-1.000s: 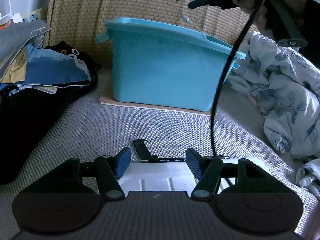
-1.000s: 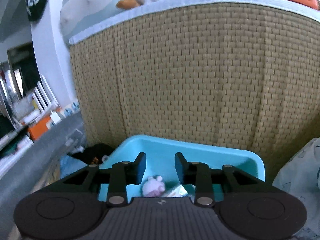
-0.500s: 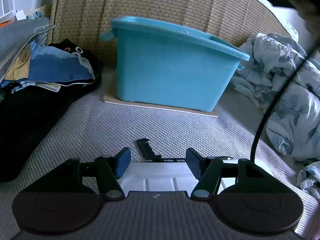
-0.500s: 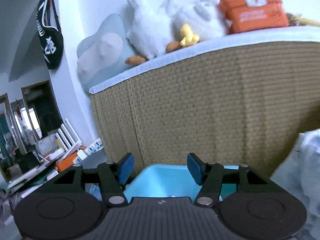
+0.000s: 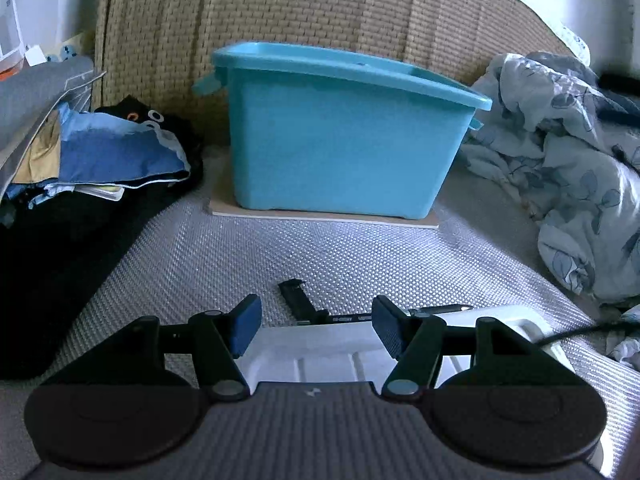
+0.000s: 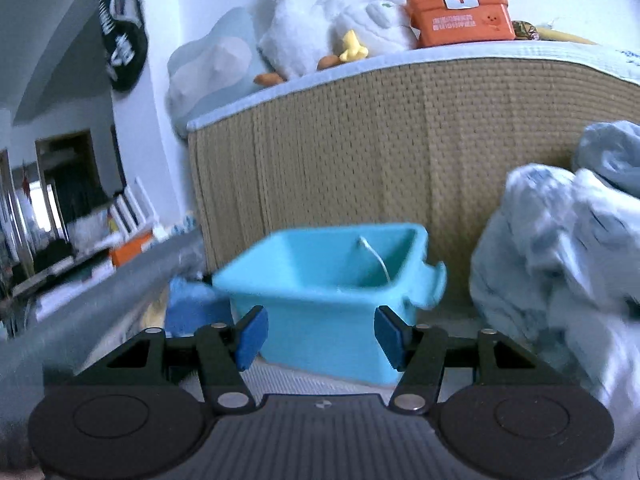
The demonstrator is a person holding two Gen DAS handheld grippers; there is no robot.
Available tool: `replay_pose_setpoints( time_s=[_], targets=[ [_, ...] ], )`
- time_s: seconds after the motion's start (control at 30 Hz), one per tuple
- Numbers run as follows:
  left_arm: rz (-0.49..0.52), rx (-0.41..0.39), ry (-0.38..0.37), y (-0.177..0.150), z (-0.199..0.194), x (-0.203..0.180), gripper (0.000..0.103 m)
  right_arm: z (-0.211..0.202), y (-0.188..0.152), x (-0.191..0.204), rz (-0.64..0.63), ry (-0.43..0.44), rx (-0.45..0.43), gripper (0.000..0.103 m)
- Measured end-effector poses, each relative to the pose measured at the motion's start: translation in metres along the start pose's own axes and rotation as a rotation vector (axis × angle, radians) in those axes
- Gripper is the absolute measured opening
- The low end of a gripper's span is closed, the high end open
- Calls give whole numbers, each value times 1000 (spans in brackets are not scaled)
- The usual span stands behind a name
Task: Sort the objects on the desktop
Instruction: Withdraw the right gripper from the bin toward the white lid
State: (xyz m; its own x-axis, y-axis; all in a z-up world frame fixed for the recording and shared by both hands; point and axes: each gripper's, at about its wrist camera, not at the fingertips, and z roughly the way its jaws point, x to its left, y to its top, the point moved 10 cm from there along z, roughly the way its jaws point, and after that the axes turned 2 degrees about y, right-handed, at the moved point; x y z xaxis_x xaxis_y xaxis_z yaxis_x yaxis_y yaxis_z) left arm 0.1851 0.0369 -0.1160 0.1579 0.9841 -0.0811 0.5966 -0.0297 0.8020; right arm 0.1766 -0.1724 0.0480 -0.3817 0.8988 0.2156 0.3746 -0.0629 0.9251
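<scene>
A turquoise plastic bin [image 5: 340, 140] stands on a thin board on the grey woven mat. My left gripper [image 5: 316, 328] hovers open, close over a white plastic tray [image 5: 312, 354] at the near edge; the pads do not press on it. Just beyond its fingertips lie a black tool with a printed bar [image 5: 295, 298] and a dark pen [image 5: 440, 309]. My right gripper [image 6: 320, 336] is open and empty, held back from the bin [image 6: 320, 312] and a little above its rim. A thin white cable [image 6: 376, 260] shows inside the bin.
A flowered quilt [image 5: 560, 160] is heaped to the right. Folded clothes [image 5: 100, 152] are stacked to the left. A woven headboard [image 5: 280, 12] rises behind the bin, with plush toys [image 6: 288, 36] and an orange first-aid box [image 6: 460, 16] on top.
The right gripper opened wider and drew back from over the bin, so the whole bin now shows. Its arm and cable have left the top of the left view. The left gripper stayed still.
</scene>
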Motion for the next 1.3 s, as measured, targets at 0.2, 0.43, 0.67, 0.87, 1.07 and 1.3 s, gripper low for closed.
replay_pose_setpoints(
  time_s=[0.2,0.43,0.67,0.87,1.07,1.3],
  targets=[
    [-8,18,-16,-4,1,0,65,-12,-61,-24,125,-2,55,63],
    [-41,20,-6,-4,-5,6,65,-19,-117,-55,423,12,46,63],
    [-63,58,-5,-6,-10,4,65,-22,-126,-51,345,18,8,63],
    [-111,130,48,-5,-1,10,65,-23,-129,-38,211,45,-10,63],
    [-105,184,100,8,8,15,65,-16,-136,-26,154,51,3,63],
    [-185,294,110,29,30,21,63,-17,-132,-28,182,76,-20,63]
  ],
)
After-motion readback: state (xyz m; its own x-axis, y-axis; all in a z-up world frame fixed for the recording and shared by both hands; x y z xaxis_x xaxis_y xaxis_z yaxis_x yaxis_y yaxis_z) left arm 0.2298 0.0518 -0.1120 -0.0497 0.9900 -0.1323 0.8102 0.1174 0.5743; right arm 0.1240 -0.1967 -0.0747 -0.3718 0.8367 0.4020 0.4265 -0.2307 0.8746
